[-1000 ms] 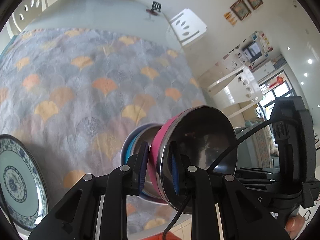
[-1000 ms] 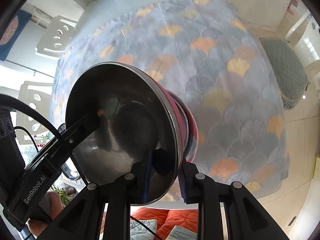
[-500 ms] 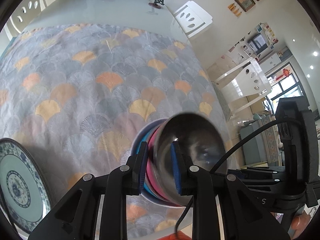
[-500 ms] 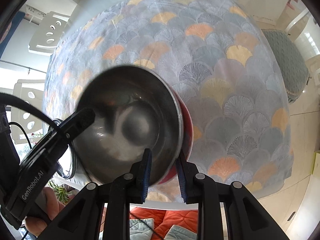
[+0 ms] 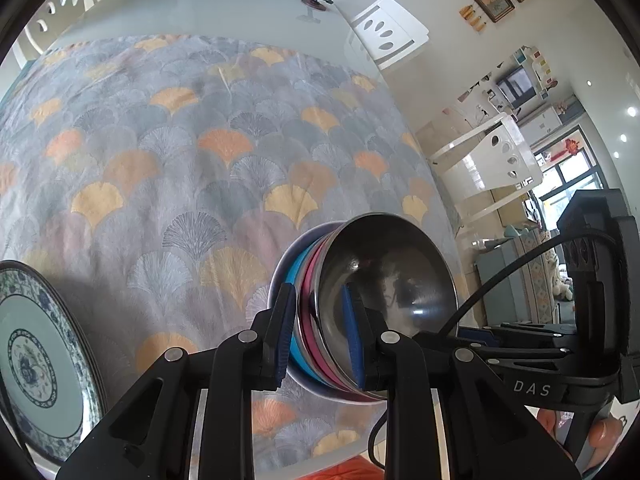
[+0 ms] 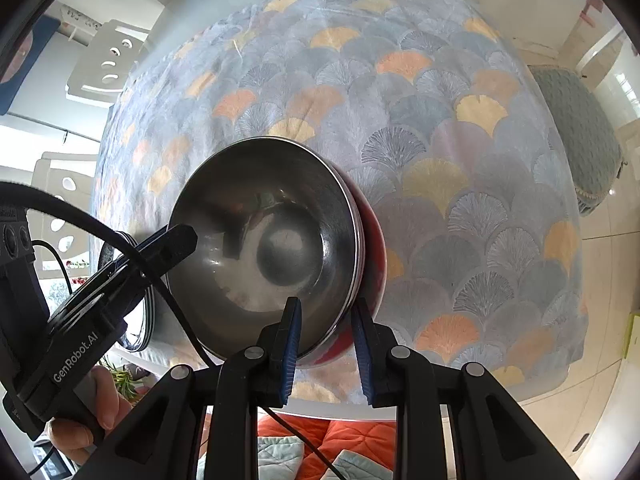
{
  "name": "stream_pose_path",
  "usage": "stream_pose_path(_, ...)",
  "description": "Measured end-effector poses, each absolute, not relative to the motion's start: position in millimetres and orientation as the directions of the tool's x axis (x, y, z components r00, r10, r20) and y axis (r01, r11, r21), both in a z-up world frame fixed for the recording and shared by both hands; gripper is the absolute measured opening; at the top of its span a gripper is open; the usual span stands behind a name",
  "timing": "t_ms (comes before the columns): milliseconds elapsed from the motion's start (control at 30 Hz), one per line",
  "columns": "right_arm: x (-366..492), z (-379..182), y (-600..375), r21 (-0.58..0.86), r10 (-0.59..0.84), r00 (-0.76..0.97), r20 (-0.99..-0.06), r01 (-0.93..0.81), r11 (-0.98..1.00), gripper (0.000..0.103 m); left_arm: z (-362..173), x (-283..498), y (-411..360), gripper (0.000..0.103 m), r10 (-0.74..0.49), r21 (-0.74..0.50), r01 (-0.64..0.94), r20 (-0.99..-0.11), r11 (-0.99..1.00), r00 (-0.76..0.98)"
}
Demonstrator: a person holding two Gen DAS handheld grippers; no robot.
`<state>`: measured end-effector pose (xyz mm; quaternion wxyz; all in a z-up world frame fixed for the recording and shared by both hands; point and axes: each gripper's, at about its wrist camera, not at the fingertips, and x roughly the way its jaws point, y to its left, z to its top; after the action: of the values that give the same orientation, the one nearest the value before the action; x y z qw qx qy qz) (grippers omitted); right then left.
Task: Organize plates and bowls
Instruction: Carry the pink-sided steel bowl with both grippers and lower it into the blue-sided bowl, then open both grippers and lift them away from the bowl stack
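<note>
Bowls [image 5: 384,300]: nested metal stack, pink-sided one [image 6: 370,264] seated in a blue-sided one [image 5: 294,312], standing near the front edge of the worktop [image 5: 200,160] on a fan-patterned cloth [image 6: 440,140], a patterned plate [image 5: 36,360] well apart to its left. Left tool [image 5: 320,336] closed across the stacked rims, one pad inside the top bowl and one outside; right tool [image 6: 326,344] likewise pinching the rim on the opposite side. Risk: slick steel may slip from the narrow pads, or uneven release may tip the stack over the near edge.
</note>
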<state>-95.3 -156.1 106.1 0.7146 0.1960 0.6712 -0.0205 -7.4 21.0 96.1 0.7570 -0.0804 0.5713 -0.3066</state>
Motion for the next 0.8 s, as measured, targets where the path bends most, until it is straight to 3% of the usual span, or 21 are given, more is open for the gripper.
stream_pose_path(633,-117.2,180.0,-142.2,0.288,0.219,0.276,-0.936,0.24,0.927,0.026,172.3,-25.3,31.7,0.021,-0.597,-0.444,0.462,-0.758,0.768,0.264)
stream_pose_path(700,-120.5,190.0,-139.6,0.3,0.22,0.309,-0.925,0.243,0.922,0.031,182.4,-29.7,33.7,0.022,-0.595,-0.429,0.473,-0.749,0.77,0.29)
stream_pose_path(733,-122.9,193.2,-139.7,0.317,0.228,0.324,-0.918,0.254,0.914,0.041,186.7,-33.0,34.6,0.025,-0.593,-0.419,0.479,-0.747,0.771,0.302)
stream_pose_path(767,-126.5,195.1,-139.8,0.343,0.242,0.343,-0.908,0.273,0.899,0.051,191.1,-37.6,35.0,0.036,-0.587,-0.4,0.492,-0.746,0.773,0.314)
stream_pose_path(800,-130.2,196.3,-139.4,0.37,0.258,0.362,-0.896,0.287,0.883,0.052,194.6,-42.5,35.5,0.04,-0.576,-0.377,0.502,-0.748,0.778,0.331)
